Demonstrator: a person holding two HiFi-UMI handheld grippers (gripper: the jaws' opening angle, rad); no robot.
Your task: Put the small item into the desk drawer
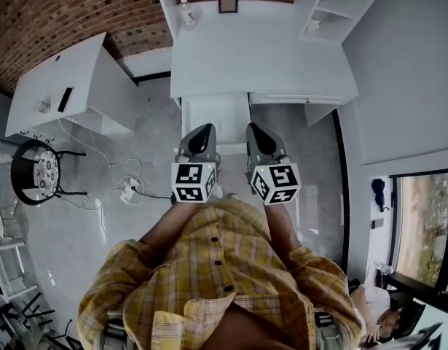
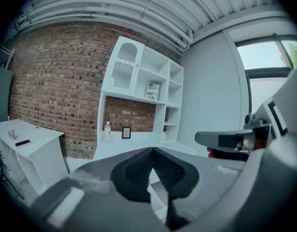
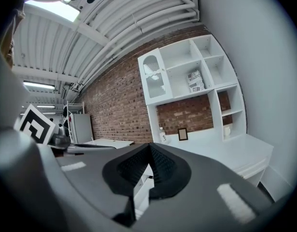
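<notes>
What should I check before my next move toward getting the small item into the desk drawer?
1. Left gripper shut with nothing in it: ok.
2. Right gripper shut with nothing in it: ok.
3. Small item in hand: not ok, neither gripper holds anything.
4. Which item to take: cannot tell. The desk carries a bottle and a picture frame at its back.
5. Desk drawer open: cannot tell from these views.
6. Both grippers facing the desk: ok.
</notes>
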